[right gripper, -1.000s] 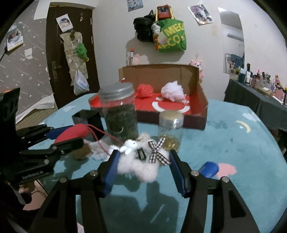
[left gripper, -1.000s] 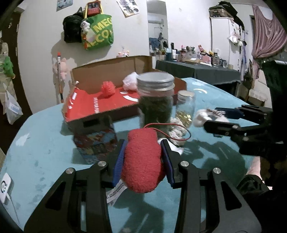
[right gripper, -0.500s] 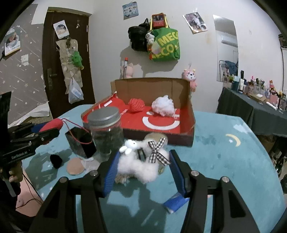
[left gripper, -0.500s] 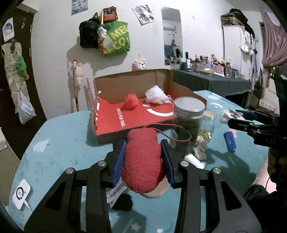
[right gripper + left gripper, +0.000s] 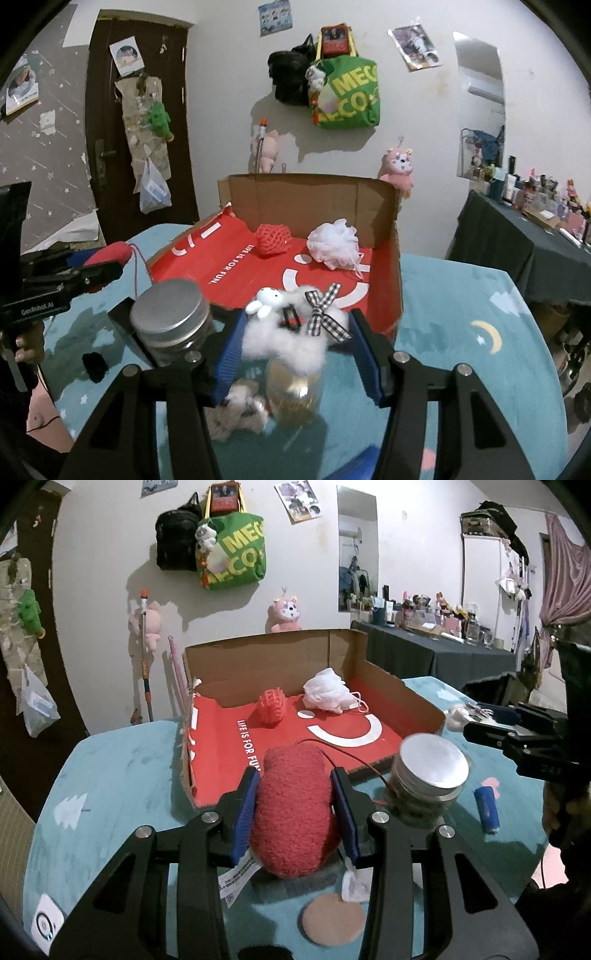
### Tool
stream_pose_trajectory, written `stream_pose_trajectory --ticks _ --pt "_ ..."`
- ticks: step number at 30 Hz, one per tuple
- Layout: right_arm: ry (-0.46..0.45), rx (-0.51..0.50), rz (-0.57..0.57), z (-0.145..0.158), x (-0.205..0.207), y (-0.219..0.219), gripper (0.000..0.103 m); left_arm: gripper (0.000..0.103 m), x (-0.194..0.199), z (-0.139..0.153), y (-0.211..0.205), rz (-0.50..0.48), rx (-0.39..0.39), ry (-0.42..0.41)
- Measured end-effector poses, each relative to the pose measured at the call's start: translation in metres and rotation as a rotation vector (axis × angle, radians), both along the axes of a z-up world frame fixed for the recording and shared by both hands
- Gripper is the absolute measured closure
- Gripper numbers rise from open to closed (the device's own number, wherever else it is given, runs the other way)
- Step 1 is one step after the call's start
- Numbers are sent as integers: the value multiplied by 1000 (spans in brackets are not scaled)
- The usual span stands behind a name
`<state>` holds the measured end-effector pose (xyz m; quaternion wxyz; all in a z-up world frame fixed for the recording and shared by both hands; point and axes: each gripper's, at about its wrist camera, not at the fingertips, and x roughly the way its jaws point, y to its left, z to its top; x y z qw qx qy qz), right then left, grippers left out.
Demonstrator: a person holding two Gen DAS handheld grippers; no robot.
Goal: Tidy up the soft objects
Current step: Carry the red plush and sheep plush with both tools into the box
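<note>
My left gripper (image 5: 295, 801) is shut on a fuzzy red plush pouch (image 5: 293, 812) with a red cord and a white label, held above the table in front of the open cardboard box (image 5: 351, 653). My right gripper (image 5: 297, 332) is shut on a fluffy white bunny toy (image 5: 284, 338) with a checked bow. Inside the box's red floor lie a red mesh ball (image 5: 272, 706) and a white mesh pouf (image 5: 327, 695). In the right wrist view the left gripper (image 5: 107, 264) shows at the left edge with the red pouch (image 5: 107, 253). The box (image 5: 314, 197) stands straight ahead.
A metal-lidded jar (image 5: 430, 771) stands by the box's near corner, with a smaller glass jar (image 5: 293, 391) and a fluffy scrap (image 5: 240, 410) under my right gripper. A blue cylinder (image 5: 487, 808), a tan disc (image 5: 332, 923) and a black box (image 5: 122, 317) lie on the teal table (image 5: 110, 775).
Both grippers have risen and moved toward the box with their toys still held. The jars have dropped lower in both views and the box floor now shows from above.
</note>
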<state>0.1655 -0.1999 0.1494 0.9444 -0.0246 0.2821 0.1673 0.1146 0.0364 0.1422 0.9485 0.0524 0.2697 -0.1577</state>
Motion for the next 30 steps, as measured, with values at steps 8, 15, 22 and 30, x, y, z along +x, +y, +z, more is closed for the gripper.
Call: stream_pose_trajectory --ticks 8,15,22,30 --pt "130 -82 78 -9 76 5 45 65 66 4 -9 -40 35 104" --pt "289 -190 120 -36 143 18 45 65 140 -17 -26 -50 123 255" --pt "409 -276 139 -58 179 29 45 65 189 -46 -36 -50 191 383" --pt "481 -348 136 -75 193 35 45 65 211 -68 -43 -53 237 484"
